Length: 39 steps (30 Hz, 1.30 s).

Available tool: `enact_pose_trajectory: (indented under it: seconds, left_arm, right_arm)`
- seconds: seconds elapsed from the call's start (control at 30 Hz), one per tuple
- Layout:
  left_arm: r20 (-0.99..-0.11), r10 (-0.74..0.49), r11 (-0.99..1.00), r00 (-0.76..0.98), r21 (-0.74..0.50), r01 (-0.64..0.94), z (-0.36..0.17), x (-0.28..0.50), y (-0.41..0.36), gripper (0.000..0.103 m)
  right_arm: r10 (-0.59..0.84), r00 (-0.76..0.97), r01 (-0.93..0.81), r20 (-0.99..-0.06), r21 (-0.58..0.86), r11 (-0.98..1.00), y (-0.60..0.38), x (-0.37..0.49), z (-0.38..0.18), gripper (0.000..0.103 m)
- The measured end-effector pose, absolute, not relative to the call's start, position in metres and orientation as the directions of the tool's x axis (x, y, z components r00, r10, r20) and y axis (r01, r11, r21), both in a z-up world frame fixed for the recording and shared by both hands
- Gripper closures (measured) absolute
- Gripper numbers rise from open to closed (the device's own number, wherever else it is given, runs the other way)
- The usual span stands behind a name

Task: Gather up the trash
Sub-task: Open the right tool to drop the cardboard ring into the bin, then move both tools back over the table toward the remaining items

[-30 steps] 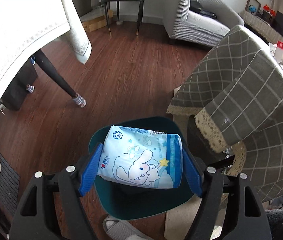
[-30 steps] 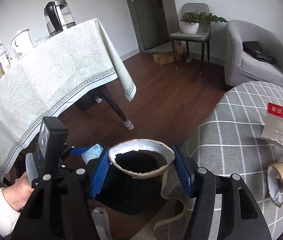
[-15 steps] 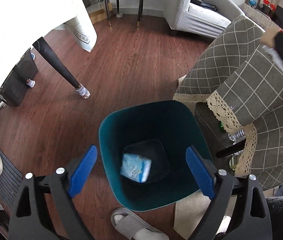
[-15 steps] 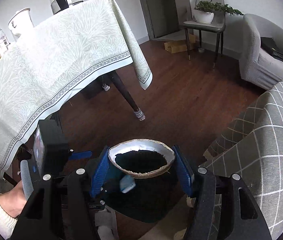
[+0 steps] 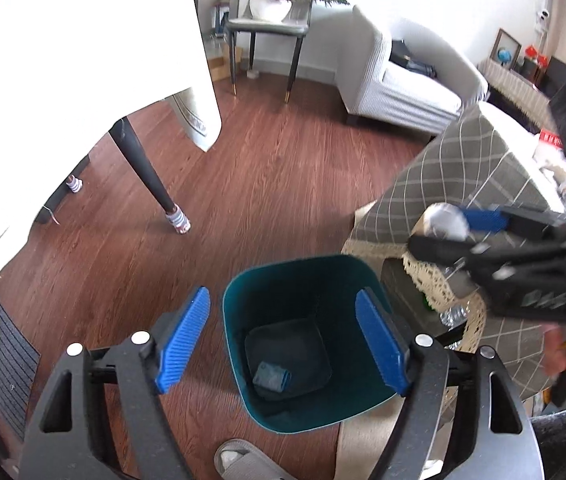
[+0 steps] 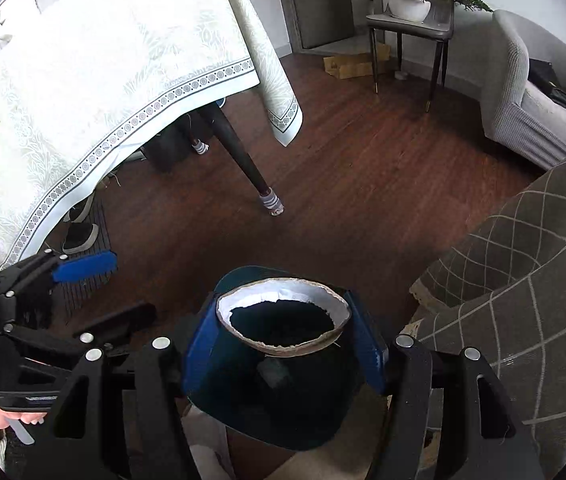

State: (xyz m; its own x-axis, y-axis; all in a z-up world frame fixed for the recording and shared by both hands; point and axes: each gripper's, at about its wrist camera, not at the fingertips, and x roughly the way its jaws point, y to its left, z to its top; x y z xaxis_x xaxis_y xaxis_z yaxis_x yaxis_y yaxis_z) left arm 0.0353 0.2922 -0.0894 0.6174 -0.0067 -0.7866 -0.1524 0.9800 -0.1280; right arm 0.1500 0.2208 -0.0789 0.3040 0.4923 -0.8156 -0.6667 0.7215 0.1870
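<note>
My left gripper (image 5: 283,342) hovers over the teal bin (image 5: 295,292); its jaws are closing with nothing between the blue pads. A pale blue tissue pack (image 5: 271,376) lies on the bin's bottom. My right gripper (image 6: 283,330) is shut on a paper cup (image 6: 283,320) with a white inner wall and dark contents, held just above the bin (image 6: 243,273). In the left wrist view the right gripper (image 5: 449,226) and the cup (image 5: 443,218) come in from the right, above the bin's rim. The left gripper (image 6: 99,292) shows at the left of the right wrist view.
A grey checked tablecloth (image 5: 463,168) with a lace hem hangs right of the bin. A table with a pale cloth (image 6: 103,80) and a dark leg (image 6: 243,160) stands left. A grey slipper (image 5: 243,460) lies in front of the bin. A mat with shoes (image 6: 83,236) is left.
The left gripper let go of the tissue pack, which dropped into the bin, and pulled up and back. The right gripper carried the paper cup down and over the bin.
</note>
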Motion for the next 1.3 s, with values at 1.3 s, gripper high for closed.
enact_pose_trajectory:
  seconds: [1.3]
  left_arm:
    - [-0.599,-0.011,0.966,0.8,-0.214,-0.147,0.004,0.035,0.265,0.06]
  right_arm:
    - [0.462,0.173,-0.751,-0.87,0.187,0.633,0.229,0.11,-0.143,0.028]
